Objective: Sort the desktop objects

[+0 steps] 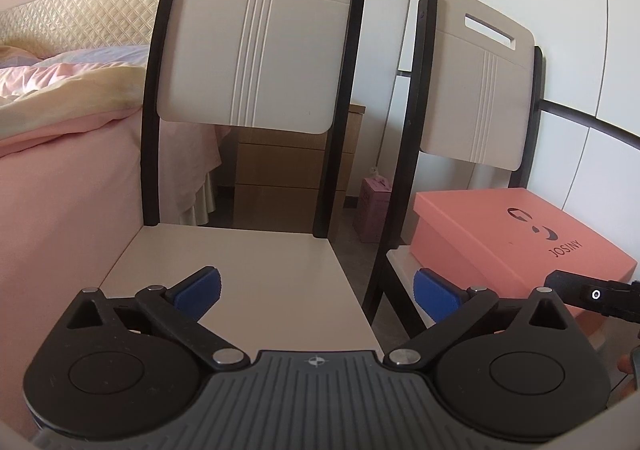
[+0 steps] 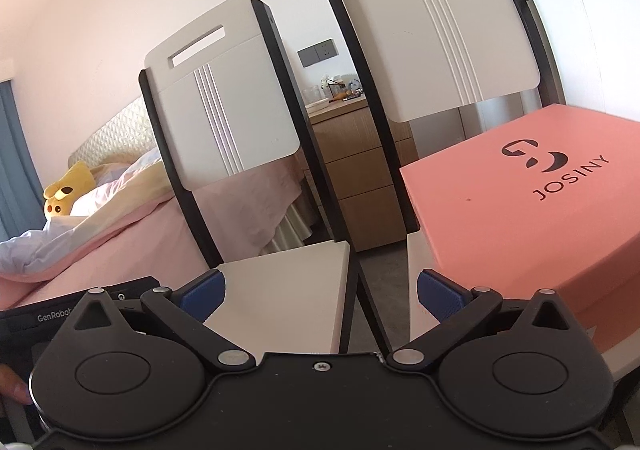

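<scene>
A salmon-pink box [image 1: 516, 238] marked JOSINY lies on the seat of the right chair; it also shows in the right wrist view [image 2: 520, 206]. The left chair's seat [image 1: 240, 274] is bare, and it shows in the right wrist view too [image 2: 288, 294]. My left gripper [image 1: 318, 290] is open and empty, held in front of the left chair's seat edge. My right gripper [image 2: 320, 296] is open and empty, in front of the gap between the two chairs. Part of the right gripper's body shows at the left wrist view's right edge [image 1: 592, 296].
Two white chairs with black frames stand side by side. A bed with pink bedding [image 1: 52, 154] lies to the left, with a yellow plush toy [image 2: 66, 190] on it. A wooden drawer unit [image 2: 360, 170] stands behind the chairs. A small pink carton [image 1: 374, 206] sits on the floor.
</scene>
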Tool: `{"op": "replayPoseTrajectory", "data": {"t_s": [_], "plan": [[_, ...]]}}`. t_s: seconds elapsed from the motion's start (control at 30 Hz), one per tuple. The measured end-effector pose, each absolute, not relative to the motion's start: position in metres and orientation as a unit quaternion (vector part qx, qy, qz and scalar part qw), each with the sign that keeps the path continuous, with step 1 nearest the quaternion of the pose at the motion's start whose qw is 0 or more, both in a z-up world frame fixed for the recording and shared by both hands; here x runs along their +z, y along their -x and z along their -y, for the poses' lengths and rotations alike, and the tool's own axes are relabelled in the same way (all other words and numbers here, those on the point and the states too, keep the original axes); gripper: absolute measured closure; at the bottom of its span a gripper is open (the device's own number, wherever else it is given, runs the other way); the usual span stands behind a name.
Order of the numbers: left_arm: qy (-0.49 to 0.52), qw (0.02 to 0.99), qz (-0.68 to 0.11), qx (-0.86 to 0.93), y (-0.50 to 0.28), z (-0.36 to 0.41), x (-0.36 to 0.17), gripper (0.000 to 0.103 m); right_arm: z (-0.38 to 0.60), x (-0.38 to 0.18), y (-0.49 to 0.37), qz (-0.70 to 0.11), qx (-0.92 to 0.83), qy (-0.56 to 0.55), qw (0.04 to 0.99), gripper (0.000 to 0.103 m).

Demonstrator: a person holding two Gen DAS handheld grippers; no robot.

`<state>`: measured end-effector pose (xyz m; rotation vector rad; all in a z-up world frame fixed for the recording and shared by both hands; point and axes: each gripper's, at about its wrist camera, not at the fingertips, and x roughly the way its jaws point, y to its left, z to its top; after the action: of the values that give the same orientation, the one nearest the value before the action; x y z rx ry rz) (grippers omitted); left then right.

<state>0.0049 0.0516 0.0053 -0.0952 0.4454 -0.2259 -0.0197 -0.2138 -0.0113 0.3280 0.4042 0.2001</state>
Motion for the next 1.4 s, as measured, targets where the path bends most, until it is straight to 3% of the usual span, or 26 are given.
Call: {"op": "replayPoseTrajectory", "data": {"t_s": [0.43,1.4], "plan": [[0.057,0.971,-0.217,-0.087,0.011,-0.078,-0.004,0.0,0.164,-0.011,0.02,-0.187,0.102,-0.107,0.971,0.001],[0.038,0.972,-0.222,-0.066,0.009,-0.077,-0.005,0.0,0.158,-0.014,0.02,-0.198,0.09,-0.083,0.973,0.001]]}}
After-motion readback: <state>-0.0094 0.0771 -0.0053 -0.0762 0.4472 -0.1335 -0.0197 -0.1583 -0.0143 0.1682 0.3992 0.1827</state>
